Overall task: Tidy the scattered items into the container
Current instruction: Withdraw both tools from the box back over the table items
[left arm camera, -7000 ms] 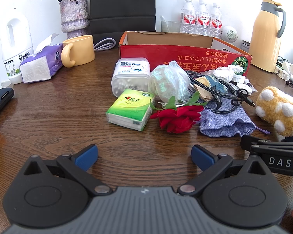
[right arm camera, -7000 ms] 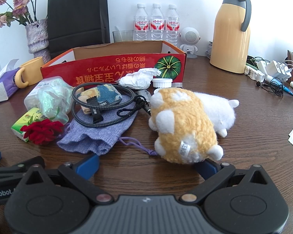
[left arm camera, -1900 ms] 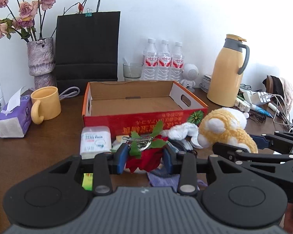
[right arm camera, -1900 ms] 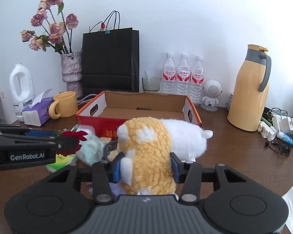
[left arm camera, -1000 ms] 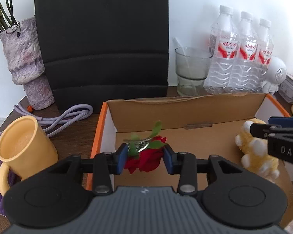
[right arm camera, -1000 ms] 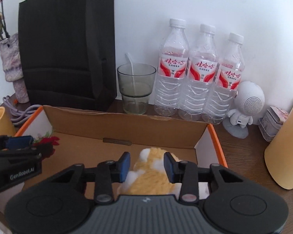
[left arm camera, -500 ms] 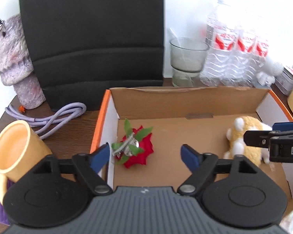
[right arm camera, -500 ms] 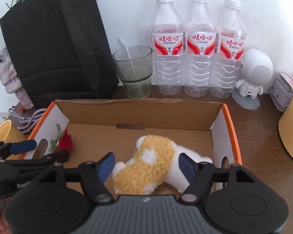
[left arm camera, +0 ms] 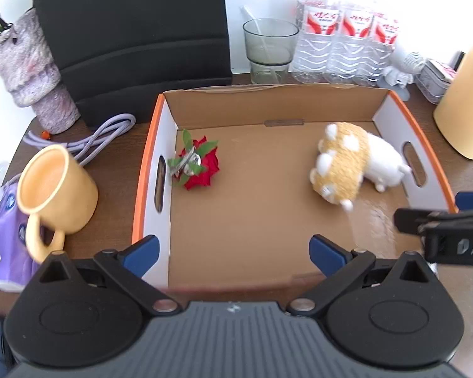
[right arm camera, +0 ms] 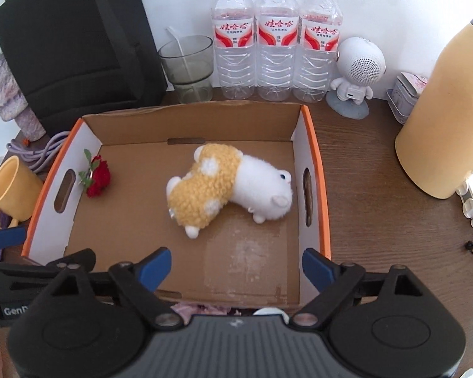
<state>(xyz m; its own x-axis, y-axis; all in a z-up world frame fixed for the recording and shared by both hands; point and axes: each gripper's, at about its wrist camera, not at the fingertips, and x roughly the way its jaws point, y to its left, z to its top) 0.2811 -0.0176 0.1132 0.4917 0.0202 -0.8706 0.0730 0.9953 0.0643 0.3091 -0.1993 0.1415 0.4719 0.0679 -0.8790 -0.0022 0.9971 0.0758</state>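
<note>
Tongs first. Left tongs (left arm camera: pixel 232 249): blue pads spread wide, jaws just opened further, nothing between them, poised above the near end of the cardboard box (left arm camera: pixel 148 170). Right tongs (right arm camera: pixel 235 263): likewise gaping, jaws just opened further, empty, above the box's near edge, seen again in the left view at the right margin.

Inside the box, two things, well apart. Red rose (left arm camera: pixel 198 165) with green leaves and a metal clip, lying on the floor close to the left wall, just beside its handle slot. Plush toy (right arm camera: pixel 228 187), yellow fleece over a white body, lying on its side toward the right wall, head near that wall's slot. Neither touched by either tongs.

Outward on the wooden bench (right arm camera: pixel 362 170): yellow mug (left arm camera: pixel 55 190) left of the box, purple tissue pack (left arm camera: pixel 3 223) beside it, lilac cable (left arm camera: pixel 88 138), grey vase (left arm camera: pixel 31 75), black paper bag (left arm camera: pixel 132 31) behind. Behind the box's far wall, glass tumbler (right arm camera: pixel 187 66), three water bottles (right arm camera: pixel 276 34), small white robot-shaped figure (right arm camera: pixel 356 72), yellow thermos jug (right arm camera: pixel 451 116) at right.
</note>
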